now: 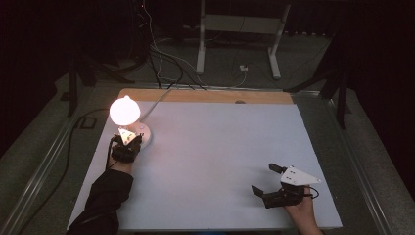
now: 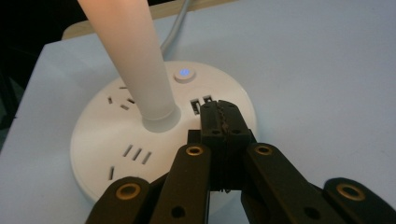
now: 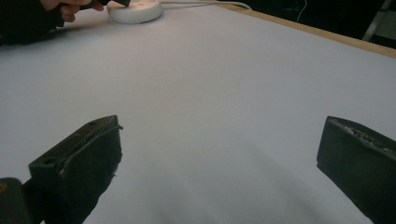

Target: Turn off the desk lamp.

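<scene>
Lamp base, a round white socket hub, sits far left on the surface; left gripper fingers pressed together over it. Right gripper rests near right, fingers wide. No readable writing.

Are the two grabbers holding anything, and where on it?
Nothing is held. The left gripper is shut on nothing, its tips over the lamp base. The right gripper is open above the bare table.

I see a dark room past the surface, which is white with a wooden strip along its far edge. The floor is grey carpet. A white frame with two legs stands beyond, cables trailing over the floor beside it. A lit lamp gives the only bright light.
</scene>
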`<state>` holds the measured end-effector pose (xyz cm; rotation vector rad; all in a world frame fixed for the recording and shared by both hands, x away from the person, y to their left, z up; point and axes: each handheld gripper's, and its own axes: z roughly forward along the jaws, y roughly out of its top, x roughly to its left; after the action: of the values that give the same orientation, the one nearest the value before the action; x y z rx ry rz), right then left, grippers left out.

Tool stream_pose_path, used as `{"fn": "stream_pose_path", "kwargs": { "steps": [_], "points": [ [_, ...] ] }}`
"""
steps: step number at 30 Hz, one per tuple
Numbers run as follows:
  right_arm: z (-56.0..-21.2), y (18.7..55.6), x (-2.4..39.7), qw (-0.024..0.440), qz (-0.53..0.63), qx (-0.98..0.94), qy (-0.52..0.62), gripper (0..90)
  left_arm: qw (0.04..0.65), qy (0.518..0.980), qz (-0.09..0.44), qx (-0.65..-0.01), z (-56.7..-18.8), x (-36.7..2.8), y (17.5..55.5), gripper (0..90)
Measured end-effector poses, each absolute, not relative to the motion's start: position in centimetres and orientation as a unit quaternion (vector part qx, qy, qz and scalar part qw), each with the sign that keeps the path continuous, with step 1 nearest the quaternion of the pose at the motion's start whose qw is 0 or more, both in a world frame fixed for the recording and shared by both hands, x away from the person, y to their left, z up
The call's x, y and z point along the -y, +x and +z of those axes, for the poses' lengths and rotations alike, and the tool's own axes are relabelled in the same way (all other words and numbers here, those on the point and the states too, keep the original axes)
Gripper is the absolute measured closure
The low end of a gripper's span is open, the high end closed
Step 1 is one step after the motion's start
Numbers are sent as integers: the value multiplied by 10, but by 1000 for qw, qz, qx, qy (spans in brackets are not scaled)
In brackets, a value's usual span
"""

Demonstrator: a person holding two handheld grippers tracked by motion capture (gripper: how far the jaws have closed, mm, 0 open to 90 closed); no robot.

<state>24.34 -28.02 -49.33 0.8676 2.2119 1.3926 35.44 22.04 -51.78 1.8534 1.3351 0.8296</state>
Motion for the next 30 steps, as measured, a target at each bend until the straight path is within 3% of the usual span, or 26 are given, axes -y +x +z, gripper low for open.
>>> {"fn": "stream_pose_path", "kwargs": {
  "steps": [30],
  "points": [
    [-493,243,281,192,496,-788,310,0,354,715,319,-511,-519,-225,354,900]
  ]
}}
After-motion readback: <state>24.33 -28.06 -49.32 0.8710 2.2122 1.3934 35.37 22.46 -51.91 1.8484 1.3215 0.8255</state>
